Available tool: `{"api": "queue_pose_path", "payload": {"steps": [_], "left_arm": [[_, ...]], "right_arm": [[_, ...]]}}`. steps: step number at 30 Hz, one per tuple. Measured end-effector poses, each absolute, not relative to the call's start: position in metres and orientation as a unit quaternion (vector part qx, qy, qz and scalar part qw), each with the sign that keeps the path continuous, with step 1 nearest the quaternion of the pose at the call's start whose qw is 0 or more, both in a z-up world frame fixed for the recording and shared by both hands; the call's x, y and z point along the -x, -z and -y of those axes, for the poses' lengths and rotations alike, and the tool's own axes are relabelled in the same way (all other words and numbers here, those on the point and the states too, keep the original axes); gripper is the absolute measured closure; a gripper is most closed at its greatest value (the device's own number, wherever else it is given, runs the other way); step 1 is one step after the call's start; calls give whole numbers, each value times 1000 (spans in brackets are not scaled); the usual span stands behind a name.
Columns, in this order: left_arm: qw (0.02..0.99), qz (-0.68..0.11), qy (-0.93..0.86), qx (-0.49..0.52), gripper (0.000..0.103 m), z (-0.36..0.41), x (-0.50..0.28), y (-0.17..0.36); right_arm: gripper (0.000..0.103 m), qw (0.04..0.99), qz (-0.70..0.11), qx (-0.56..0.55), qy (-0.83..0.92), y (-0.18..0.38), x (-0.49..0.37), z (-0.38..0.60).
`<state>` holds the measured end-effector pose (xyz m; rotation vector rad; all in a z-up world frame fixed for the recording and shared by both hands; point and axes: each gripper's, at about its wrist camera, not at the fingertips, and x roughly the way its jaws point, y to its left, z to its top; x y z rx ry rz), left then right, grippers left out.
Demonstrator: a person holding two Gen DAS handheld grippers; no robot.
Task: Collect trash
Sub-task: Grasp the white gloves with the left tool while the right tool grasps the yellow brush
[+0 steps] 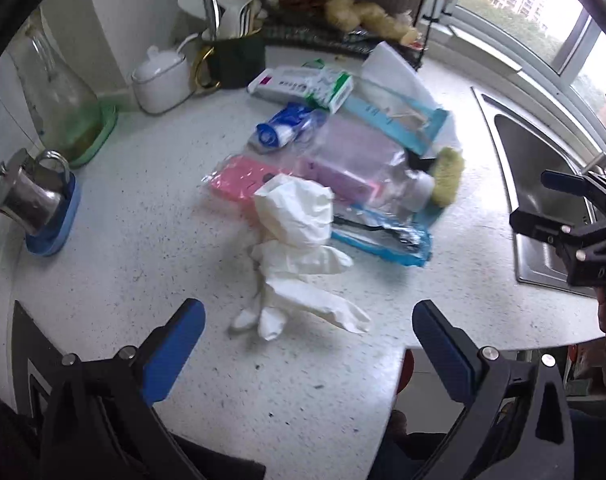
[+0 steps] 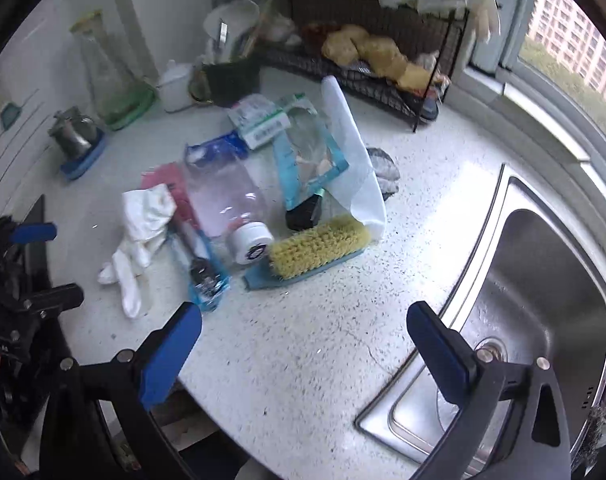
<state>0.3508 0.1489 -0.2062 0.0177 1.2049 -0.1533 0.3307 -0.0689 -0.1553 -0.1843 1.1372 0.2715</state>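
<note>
Nothing is collected yet as we judge it: both our left gripper (image 1: pixel 309 320) and right gripper (image 2: pixel 305 326) gape wide and empty, while the crumpled white glove (image 1: pixel 299 248), wrappers and plastic bottle (image 2: pixel 231 204) lie left of the sink (image 2: pixel 543 280).

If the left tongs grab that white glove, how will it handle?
The white glove lies crumpled with limp fingers, so it is probably floppy and will dangle. It looks thin and light. It overlaps the pink packet, which might drag along.

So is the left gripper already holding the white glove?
No: in the left wrist view the left gripper has its jaws spread wide, with the white glove lying loose on the counter ahead of them.
</note>
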Motion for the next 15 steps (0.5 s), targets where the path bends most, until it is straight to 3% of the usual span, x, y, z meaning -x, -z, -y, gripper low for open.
{"api": "queue_pose_path", "payload": {"steps": [8,15], "left_arm": [[807,-587,67,4,0,-172,-375,241],[800,-596,70,7,0,-177,-390,256]], "right_arm": [[1,816,-569,72,-72,176,-370,63],[23,790,-612,38,-31,196,-397,66]]}}
